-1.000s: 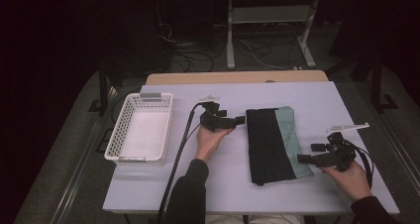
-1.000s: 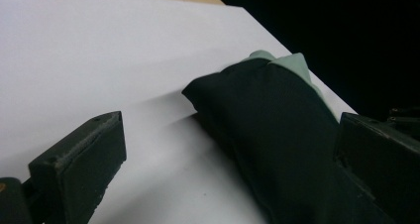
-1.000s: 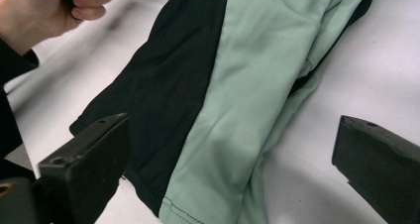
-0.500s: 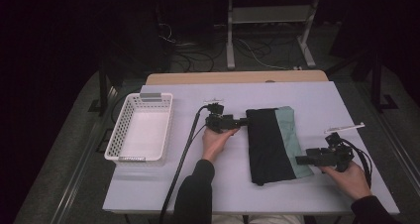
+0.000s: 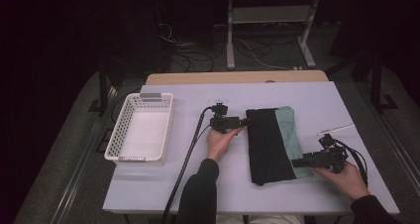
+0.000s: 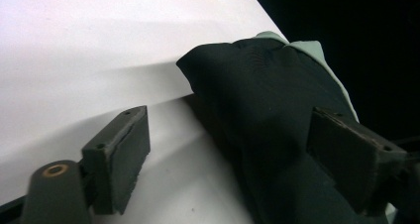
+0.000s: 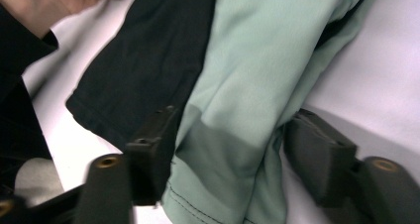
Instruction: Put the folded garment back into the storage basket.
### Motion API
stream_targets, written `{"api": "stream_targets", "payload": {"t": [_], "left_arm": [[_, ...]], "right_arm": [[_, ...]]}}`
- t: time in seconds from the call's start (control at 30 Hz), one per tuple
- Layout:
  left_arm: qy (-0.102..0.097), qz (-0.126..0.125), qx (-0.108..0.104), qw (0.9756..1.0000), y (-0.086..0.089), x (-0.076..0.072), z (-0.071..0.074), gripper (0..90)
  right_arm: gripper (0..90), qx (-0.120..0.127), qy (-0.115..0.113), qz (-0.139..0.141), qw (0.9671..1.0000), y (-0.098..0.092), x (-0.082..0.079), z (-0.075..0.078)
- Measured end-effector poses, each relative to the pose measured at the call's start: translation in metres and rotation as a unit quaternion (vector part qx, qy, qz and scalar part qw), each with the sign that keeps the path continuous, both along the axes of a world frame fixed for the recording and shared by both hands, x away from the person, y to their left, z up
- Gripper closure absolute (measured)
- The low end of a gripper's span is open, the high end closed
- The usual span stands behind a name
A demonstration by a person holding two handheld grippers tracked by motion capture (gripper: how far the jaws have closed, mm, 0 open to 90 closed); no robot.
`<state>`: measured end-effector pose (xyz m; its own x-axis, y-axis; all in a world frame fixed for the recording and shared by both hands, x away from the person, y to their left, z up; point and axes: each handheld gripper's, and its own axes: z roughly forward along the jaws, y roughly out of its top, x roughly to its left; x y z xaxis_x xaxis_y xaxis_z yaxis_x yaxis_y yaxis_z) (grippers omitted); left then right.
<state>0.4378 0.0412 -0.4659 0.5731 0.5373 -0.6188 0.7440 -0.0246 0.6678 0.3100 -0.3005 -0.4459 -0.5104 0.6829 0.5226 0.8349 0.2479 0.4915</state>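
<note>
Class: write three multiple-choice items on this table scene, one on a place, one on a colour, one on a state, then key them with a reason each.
1. Where is the white plastic lattice basket?
A. left of the cloth
B. right of it
C. on it
2. What colours is the folded black and pale green cloth?
A. red, white
B. black, pale green
C. yellow
3. The basket is:
A. full
B. overturned
C. empty

Key: A, it sits at the white table's left; B, both panels show; C, its bare floor shows.

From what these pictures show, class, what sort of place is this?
Probably a lab or workshop set up for recording: a plain white table in a dark room, loose cables on the floor, and a metal stand behind.
</note>
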Motion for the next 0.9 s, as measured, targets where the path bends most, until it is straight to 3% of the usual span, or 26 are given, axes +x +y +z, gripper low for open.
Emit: {"api": "stream_targets", "payload": {"t": [0.17,0.3,0.57,0.63,0.77,0.9], "left_arm": [[0.004,-0.008,0.002,1.0000,-0.008,0.002,0.000,23.8],[0.006,-0.012,-0.014,0.9998,-0.014,0.002,0.001,32.9],[0.033,-0.009,-0.025,0.9991,-0.014,0.003,-0.002,54.2],[0.032,-0.007,-0.021,0.9993,-0.014,0.003,-0.002,58.2],[0.011,-0.004,-0.006,0.9999,-0.017,0.000,0.003,73.3],[0.001,0.004,0.013,0.9999,-0.020,-0.003,0.007,76.7]], "right_arm": [[56.6,0.004,0.010,-0.002,0.9999,0.000,0.001,-0.002],[68.4,0.004,0.012,-0.009,0.9999,0.000,0.001,0.000],[76.4,0.001,0.019,-0.011,0.9997,0.002,0.001,0.002],[76.9,0.001,0.020,-0.012,0.9997,0.002,0.001,0.002],[80.3,-0.001,0.019,-0.009,0.9998,0.003,0.000,0.004],[81.5,-0.006,0.018,-0.012,0.9998,0.005,-0.003,0.009]]}}
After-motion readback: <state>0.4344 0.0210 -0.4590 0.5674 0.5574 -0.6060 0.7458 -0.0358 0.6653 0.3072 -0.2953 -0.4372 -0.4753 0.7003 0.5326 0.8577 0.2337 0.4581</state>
